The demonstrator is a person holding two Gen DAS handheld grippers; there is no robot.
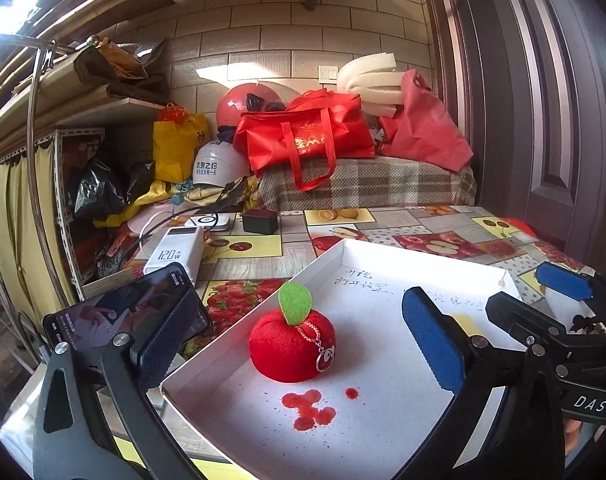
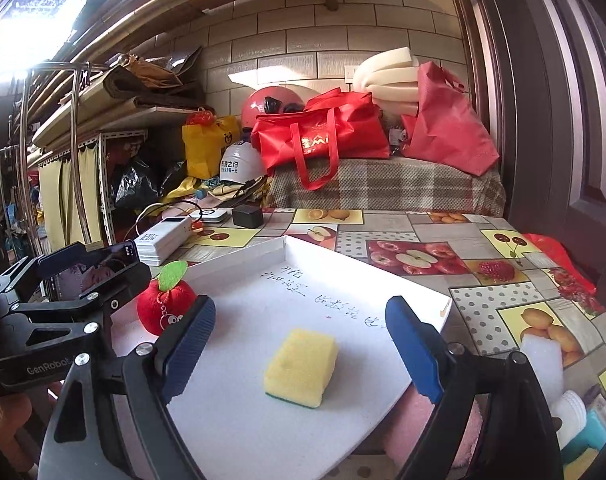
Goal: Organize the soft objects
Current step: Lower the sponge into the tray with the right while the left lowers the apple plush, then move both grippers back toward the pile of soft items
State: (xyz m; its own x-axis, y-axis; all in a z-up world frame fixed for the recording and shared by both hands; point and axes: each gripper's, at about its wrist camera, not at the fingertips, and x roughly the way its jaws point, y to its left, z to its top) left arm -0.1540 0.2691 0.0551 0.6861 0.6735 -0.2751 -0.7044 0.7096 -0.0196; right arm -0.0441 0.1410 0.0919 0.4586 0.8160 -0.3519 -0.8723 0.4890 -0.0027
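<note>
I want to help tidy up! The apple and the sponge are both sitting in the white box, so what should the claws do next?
Probably draw both claws back out of the shallow white cardboard box. The red plush apple with a green felt leaf sits free between the left claw's open pads, and the yellow rectangular sponge lies free between the right claw's pads.

Handwriting [image 2: 303, 286] on the white tray [image 2: 239, 268] too faint for us to read, pink soft thing [image 2: 399, 432] half hidden under the tray's near corner (we can't identify it), phone [image 1: 123, 312] screen blurred, right gripper [image 1: 543, 292] cut off at our frame's edge
</note>
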